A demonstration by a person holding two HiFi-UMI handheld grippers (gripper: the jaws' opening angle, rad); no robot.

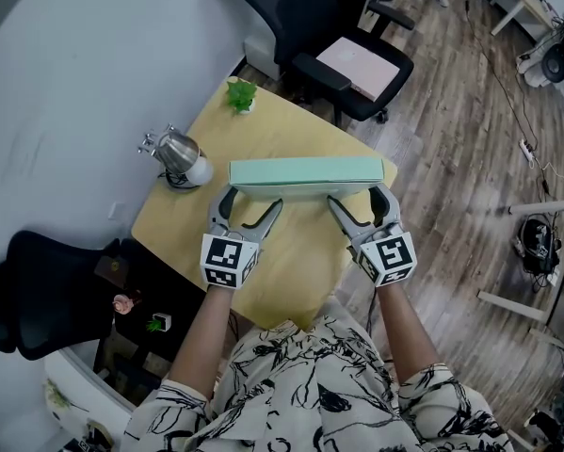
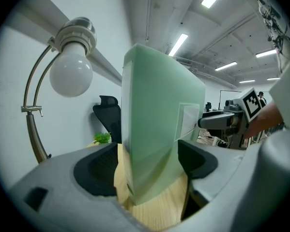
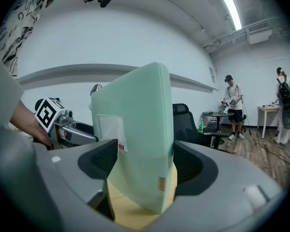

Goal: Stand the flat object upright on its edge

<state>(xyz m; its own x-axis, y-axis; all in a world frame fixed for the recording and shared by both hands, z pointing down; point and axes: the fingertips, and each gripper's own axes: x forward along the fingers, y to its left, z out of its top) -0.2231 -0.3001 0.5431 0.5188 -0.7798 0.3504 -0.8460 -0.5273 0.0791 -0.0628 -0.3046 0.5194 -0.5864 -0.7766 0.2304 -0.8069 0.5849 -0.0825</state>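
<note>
A pale green flat rectangular box [image 1: 305, 172] is stood upright on its long edge on the yellow wooden table [image 1: 291, 271]. Its left end is straddled by the left gripper [image 1: 251, 203], at the box's 7 o'clock, and its right end by the right gripper [image 1: 359, 201], at 5 o'clock. Both pairs of jaws are released. In the left gripper view, bare table is seen between the box and the 9 o'clock pad.

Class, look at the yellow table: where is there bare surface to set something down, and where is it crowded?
Bare wood lies behind the green box, between it, the plant and the far edge, and on the near side between the left claw and right claw. The lamp corner is crowded.
</note>
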